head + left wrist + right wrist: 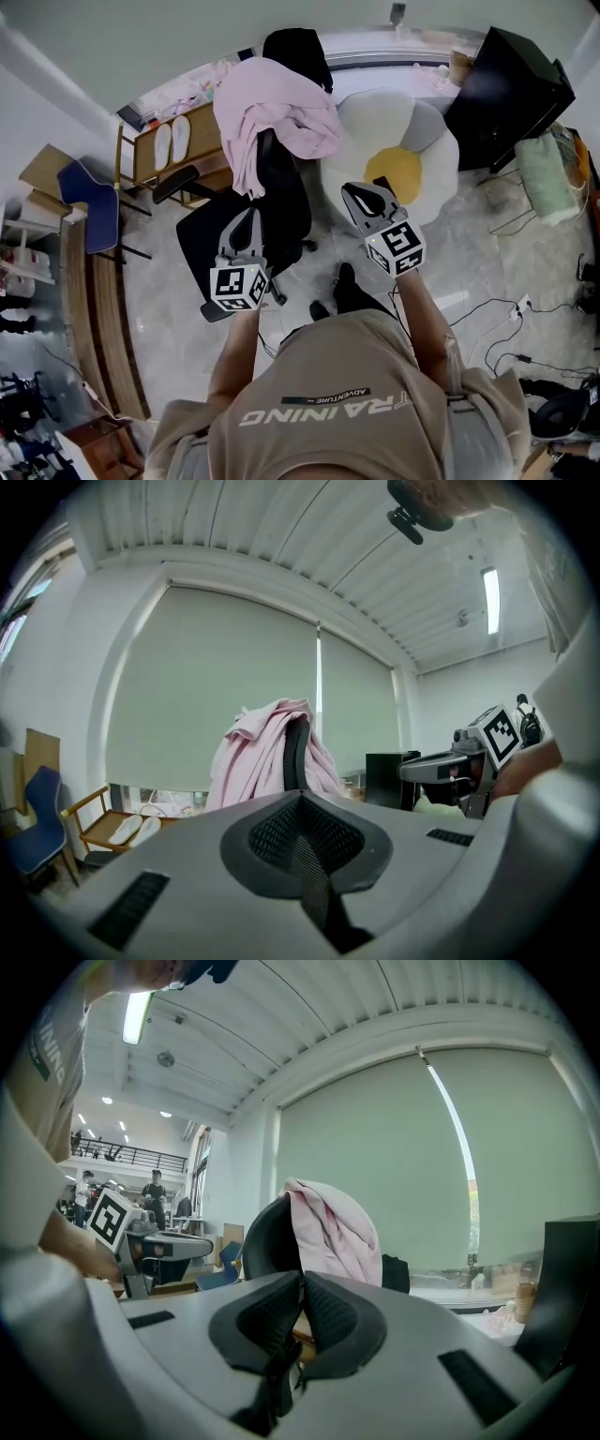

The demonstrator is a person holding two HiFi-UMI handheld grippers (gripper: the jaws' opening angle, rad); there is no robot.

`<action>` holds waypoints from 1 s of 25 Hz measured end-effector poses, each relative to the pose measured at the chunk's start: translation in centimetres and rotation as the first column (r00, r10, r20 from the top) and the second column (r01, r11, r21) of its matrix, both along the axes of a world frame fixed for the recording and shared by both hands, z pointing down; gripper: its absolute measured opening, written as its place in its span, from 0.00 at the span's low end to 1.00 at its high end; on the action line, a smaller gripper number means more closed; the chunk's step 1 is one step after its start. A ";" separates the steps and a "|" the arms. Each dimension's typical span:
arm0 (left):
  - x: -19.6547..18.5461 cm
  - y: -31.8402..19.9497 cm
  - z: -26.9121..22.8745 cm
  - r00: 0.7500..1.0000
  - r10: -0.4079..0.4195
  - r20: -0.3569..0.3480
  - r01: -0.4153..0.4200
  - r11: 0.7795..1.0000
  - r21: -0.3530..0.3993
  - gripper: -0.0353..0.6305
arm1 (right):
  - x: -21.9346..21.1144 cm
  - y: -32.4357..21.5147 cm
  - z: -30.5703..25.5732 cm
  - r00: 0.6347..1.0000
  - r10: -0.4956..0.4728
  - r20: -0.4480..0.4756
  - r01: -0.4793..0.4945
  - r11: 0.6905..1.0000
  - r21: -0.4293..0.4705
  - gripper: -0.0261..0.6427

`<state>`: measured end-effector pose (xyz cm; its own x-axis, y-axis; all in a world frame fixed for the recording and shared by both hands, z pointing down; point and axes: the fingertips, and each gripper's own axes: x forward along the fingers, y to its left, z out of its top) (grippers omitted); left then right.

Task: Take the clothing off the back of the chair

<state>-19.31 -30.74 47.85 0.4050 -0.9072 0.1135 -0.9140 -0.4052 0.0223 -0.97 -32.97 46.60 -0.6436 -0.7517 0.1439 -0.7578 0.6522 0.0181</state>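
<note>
A pink garment is draped over the back of a black office chair, which stands just ahead of me. My left gripper hovers over the chair's seat, shut and empty. To the right of the chair, my right gripper is also shut and holds nothing. In the left gripper view the pink garment hangs on the chair back, beyond the shut left gripper. The right gripper view shows the pink garment on the chair back, past the shut right gripper. Neither gripper touches the clothing.
A daisy-shaped cushion lies on the floor right of the chair, with a black cabinet behind it. A wooden chair holding slippers and a blue chair stand at the left. Cables run over the floor at the right.
</note>
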 end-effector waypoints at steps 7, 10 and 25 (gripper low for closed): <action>-0.6 -3.5 -1.4 0.995 -0.097 0.009 0.097 0.995 0.022 0.07 | -0.1 -5.7 -1.3 0.996 -0.086 0.017 0.085 0.996 0.034 0.10; -1.3 -5.2 -1.6 0.989 -0.144 0.023 0.143 0.989 0.027 0.07 | -0.3 -8.0 -1.4 0.994 -0.105 0.033 0.104 0.994 0.047 0.10; -3.6 -8.9 -0.9 0.979 -0.202 0.011 0.202 0.979 0.009 0.07 | -2.2 -12.0 -0.2 0.987 -0.158 0.009 0.158 0.987 0.008 0.10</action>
<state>-22.95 -39.68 46.94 0.2121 -0.9710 0.1100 -0.9771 -0.2125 0.0083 -3.18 -45.01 46.41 -0.7555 -0.6417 0.1318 -0.6456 0.7635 0.0164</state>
